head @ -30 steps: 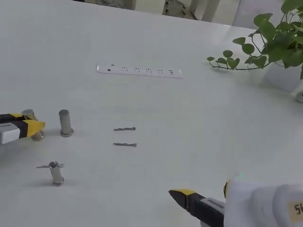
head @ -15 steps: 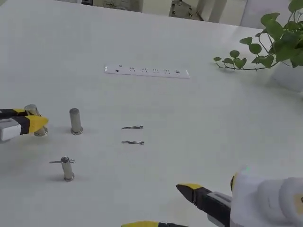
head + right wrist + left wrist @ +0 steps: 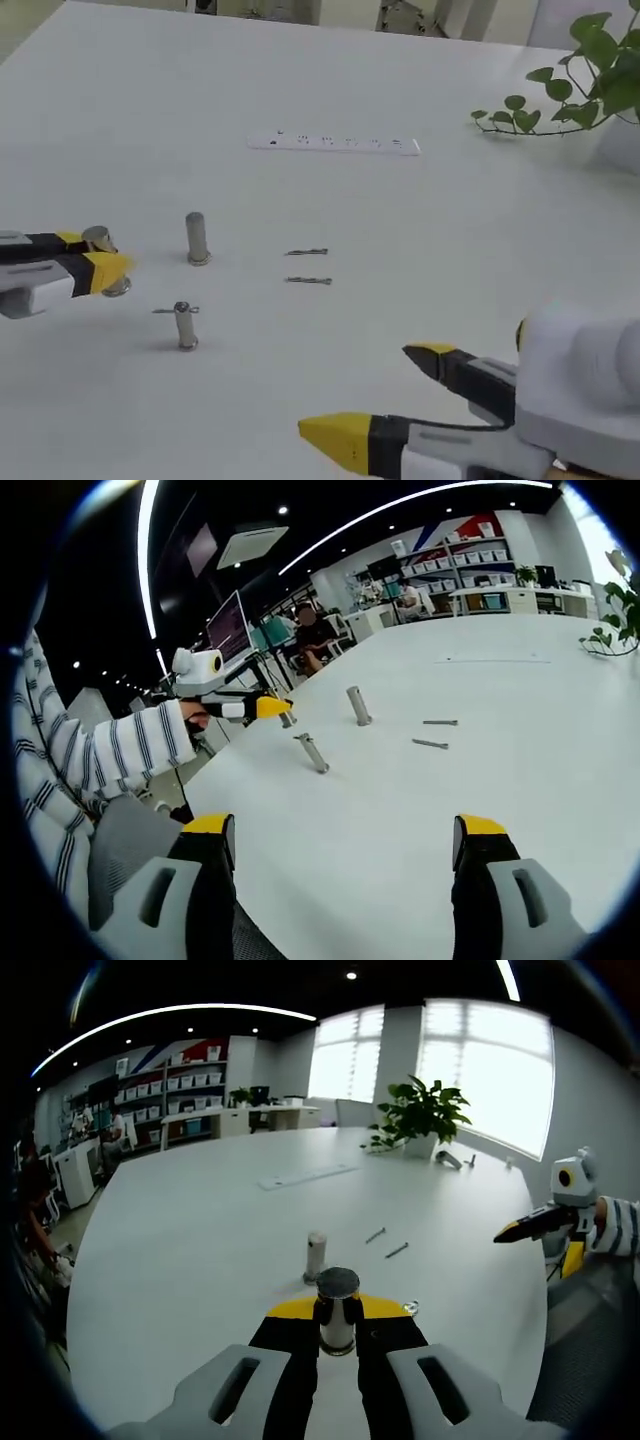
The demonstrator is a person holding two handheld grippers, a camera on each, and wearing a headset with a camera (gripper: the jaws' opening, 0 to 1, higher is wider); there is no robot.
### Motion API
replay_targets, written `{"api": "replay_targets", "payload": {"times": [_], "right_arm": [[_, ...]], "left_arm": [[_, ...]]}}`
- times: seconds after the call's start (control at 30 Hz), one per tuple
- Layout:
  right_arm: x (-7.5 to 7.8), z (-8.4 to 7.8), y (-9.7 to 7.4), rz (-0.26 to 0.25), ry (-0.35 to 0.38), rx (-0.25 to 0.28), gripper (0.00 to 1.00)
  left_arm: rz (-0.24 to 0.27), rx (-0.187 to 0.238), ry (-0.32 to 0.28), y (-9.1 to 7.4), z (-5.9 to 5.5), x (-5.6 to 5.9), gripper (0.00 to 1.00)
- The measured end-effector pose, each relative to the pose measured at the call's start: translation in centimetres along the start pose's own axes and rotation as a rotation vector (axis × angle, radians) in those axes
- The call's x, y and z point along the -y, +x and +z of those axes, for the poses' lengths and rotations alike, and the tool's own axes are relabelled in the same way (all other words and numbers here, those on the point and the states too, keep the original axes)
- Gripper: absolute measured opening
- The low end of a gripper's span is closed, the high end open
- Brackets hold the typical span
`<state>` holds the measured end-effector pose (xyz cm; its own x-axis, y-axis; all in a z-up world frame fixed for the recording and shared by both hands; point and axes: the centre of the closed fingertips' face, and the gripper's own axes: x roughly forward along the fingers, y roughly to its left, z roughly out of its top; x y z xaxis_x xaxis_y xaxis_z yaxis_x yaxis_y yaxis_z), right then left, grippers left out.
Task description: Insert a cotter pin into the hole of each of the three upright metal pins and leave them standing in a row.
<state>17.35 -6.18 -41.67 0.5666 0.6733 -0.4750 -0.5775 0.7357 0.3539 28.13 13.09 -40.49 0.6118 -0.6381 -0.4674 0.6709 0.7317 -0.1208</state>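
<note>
Metal pin (image 3: 338, 1286) still between left gripper (image 3: 340, 1312) jaws; right gripper (image 3: 345, 826) jaws apart

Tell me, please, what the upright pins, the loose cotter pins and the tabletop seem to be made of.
The upright pins look like bare steel or similar metal: silver-grey, dull sheen, bright highlights along the barrel. The loose cotter pins look like thin dark-grey wire, probably metal; too small to judge finish. The tabletop is smooth matte white, perhaps laminate or painted board, with soft reflections.
</note>
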Motion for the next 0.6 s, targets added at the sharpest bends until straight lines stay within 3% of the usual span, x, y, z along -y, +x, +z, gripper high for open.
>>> {"api": "replay_targets", "payload": {"times": [0.27,0.6], "right_arm": [[-0.3,0.0,-0.3,-0.007,-0.021,0.010,0.89],[-0.4,0.0,-0.6,-0.016,-0.033,0.016,0.89]], "left_arm": [[-0.022,0.002,0.004,-1.4,-0.6,3.1,0.09],[-0.106,-0.040,0.012,-1.4,-3.0,7.9,0.09]]}}
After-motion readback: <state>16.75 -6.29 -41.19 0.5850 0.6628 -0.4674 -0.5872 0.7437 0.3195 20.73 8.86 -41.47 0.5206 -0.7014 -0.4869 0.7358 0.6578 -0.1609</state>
